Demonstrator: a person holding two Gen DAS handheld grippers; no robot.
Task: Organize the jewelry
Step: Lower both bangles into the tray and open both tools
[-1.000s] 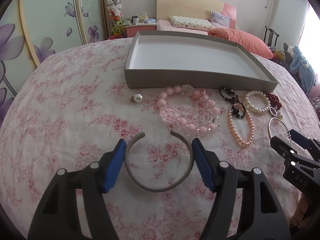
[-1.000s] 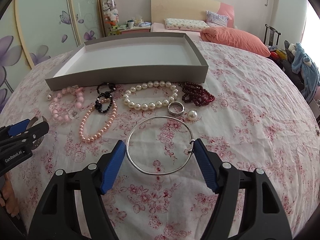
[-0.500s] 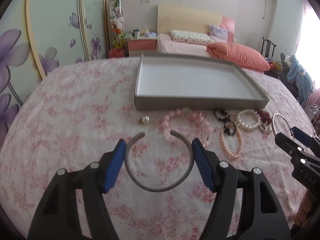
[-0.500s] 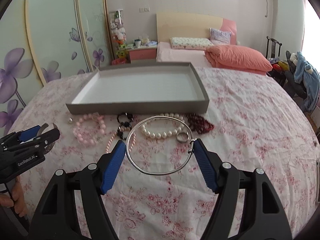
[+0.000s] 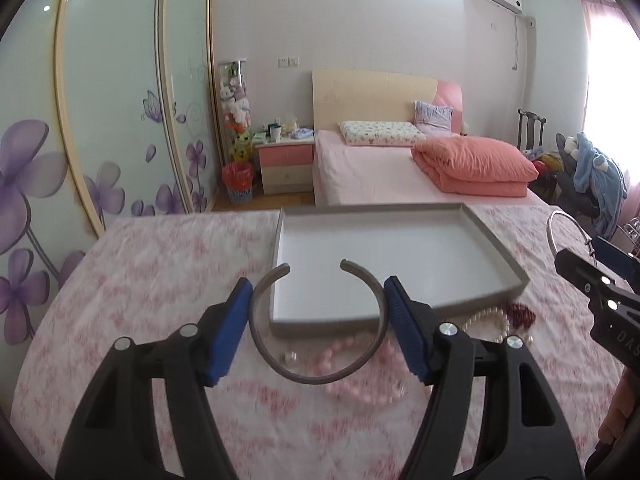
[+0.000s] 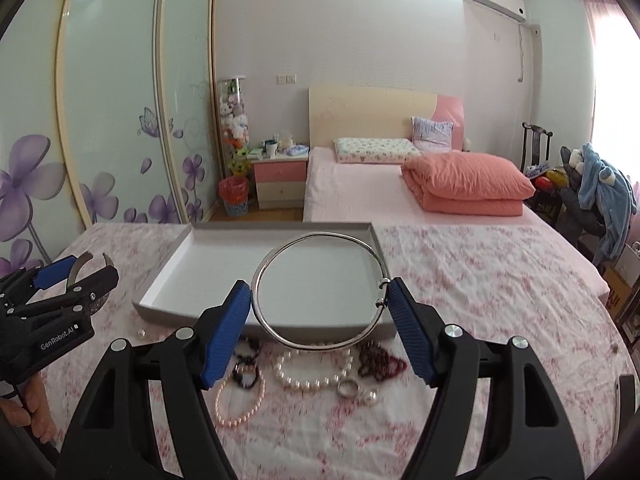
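Observation:
My left gripper (image 5: 318, 326) is shut on a grey open cuff bangle (image 5: 280, 364) and holds it in the air over the near edge of the grey tray (image 5: 496, 248). My right gripper (image 6: 320, 328) is shut on a thin silver hoop bangle (image 6: 276, 330), also raised in front of the tray (image 6: 168, 268). On the floral cloth below lie a white pearl bracelet (image 6: 304, 380), a pink pearl strand (image 6: 236, 416), a dark red bead bracelet (image 6: 380, 364), a black bead bracelet (image 6: 244, 376), a silver ring (image 6: 347, 389) and a pink bead bracelet (image 5: 360, 384).
The table carries a pink floral cloth (image 6: 480, 272). The tray's white inside holds nothing. A loose pearl (image 6: 141, 333) lies by the tray's near left corner. Each gripper shows at the side of the other's view. A bed (image 5: 400, 168) and wardrobe doors stand behind.
Both grippers have risen from the cloth with their bangles and tilted up toward the tray. The loose jewelry now sits lower in both views.

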